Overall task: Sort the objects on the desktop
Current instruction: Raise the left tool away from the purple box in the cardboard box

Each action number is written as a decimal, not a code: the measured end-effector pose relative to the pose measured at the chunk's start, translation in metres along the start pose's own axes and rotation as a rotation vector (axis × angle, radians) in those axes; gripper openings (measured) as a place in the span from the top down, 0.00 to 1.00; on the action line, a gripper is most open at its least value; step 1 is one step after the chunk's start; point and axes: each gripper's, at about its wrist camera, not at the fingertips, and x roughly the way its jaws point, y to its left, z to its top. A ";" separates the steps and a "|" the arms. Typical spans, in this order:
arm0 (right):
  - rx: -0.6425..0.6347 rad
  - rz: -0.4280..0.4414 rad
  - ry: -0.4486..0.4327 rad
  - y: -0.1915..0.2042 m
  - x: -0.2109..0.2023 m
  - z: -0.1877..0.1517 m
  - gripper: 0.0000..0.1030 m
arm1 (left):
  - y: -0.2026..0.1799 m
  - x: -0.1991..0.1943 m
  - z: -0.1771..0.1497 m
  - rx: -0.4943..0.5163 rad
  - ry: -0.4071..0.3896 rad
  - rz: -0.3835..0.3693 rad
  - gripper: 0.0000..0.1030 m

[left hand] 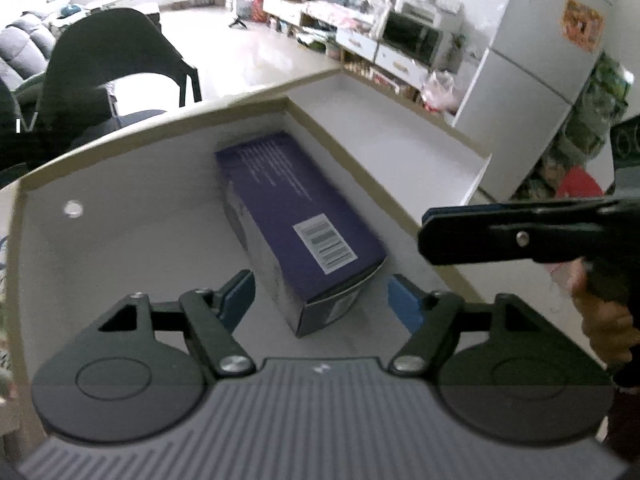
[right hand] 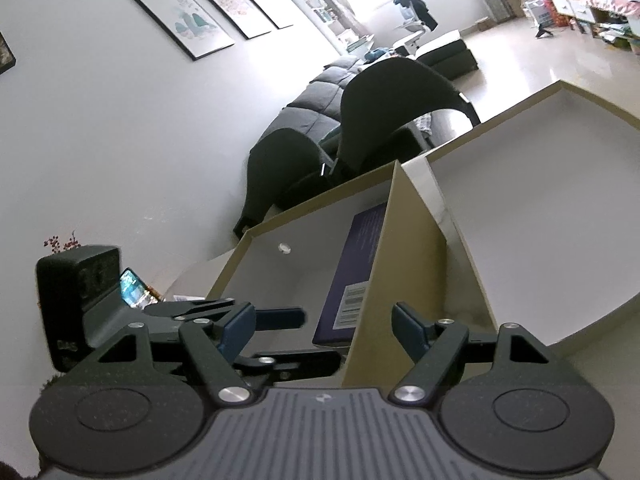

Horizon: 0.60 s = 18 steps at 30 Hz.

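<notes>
Purple box [left hand: 298,224] lying flat in centre frame inside a tan-rimmed cardboard tray [left hand: 48,260]. Left gripper [left hand: 322,300] low in frame just before the box's near end, jaws spread, empty. Right gripper [right hand: 324,328] straddling the tray's wall, jaws apart, holding nothing.

Purple carton [left hand: 296,224]: print blurred, illegible; in the right wrist view the tray wall [right hand: 404,268] hides most of it. Small round item [left hand: 73,208] on tray floor: too small to identify. Right gripper [left hand: 430,236]: cut off at the right edge, finger gap not discernible there.
</notes>
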 end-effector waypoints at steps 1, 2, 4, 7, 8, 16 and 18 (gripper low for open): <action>0.001 -0.006 -0.004 0.001 -0.001 0.000 0.23 | 0.000 -0.006 -0.002 -0.009 -0.015 0.001 0.26; 0.000 -0.010 -0.011 0.003 -0.003 -0.001 0.23 | 0.001 -0.013 -0.004 -0.016 -0.032 0.002 0.25; -0.004 -0.021 -0.025 0.007 -0.007 -0.003 0.22 | 0.001 -0.023 -0.006 -0.028 -0.065 0.004 0.22; -0.015 -0.040 -0.039 0.016 -0.011 -0.007 0.21 | 0.002 -0.042 -0.013 -0.048 -0.114 0.019 0.19; -0.020 -0.045 -0.043 0.020 -0.012 -0.009 0.21 | 0.003 -0.047 -0.016 -0.054 -0.127 0.022 0.19; -0.057 -0.056 -0.067 0.044 -0.018 -0.025 0.16 | 0.009 -0.080 -0.037 -0.099 -0.200 0.048 0.12; -0.065 -0.059 -0.070 0.049 -0.018 -0.028 0.15 | 0.010 -0.085 -0.042 -0.112 -0.213 0.051 0.10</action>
